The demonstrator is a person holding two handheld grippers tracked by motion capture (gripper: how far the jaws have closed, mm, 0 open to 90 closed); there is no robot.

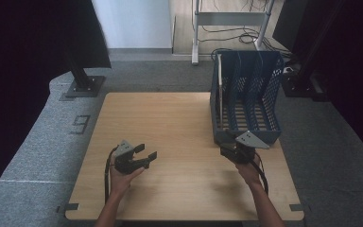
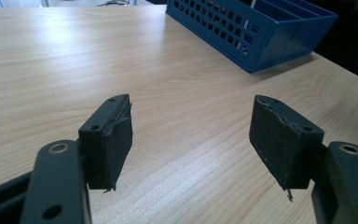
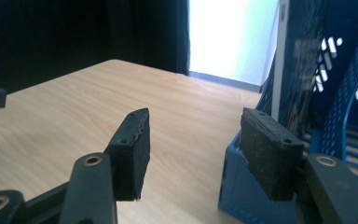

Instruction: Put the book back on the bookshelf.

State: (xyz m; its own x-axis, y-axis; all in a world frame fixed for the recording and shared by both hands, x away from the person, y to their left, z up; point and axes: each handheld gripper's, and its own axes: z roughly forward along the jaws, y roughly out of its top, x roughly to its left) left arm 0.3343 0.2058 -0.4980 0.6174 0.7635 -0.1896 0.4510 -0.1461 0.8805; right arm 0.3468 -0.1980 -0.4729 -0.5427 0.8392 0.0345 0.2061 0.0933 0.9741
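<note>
A blue slotted file rack (image 1: 246,97) stands on the right half of the wooden table (image 1: 170,123); a thin pale book or folder (image 1: 220,90) stands in its leftmost slot. My left gripper (image 1: 147,159) hovers open over the front left of the table, nothing between its jaws. In the left gripper view the open left gripper (image 2: 191,140) faces bare wood, with the rack (image 2: 256,28) far off at upper right. My right gripper (image 1: 228,146) is open at the rack's front left corner. In the right gripper view the right gripper (image 3: 193,149) has that blue corner (image 3: 242,191) between its jaws.
The table sits on grey carpet (image 1: 38,142) with a black stand base (image 1: 82,85) at the back left and a metal frame with cables (image 1: 227,33) behind. Dark curtains close both sides. Bare wood spreads between the grippers.
</note>
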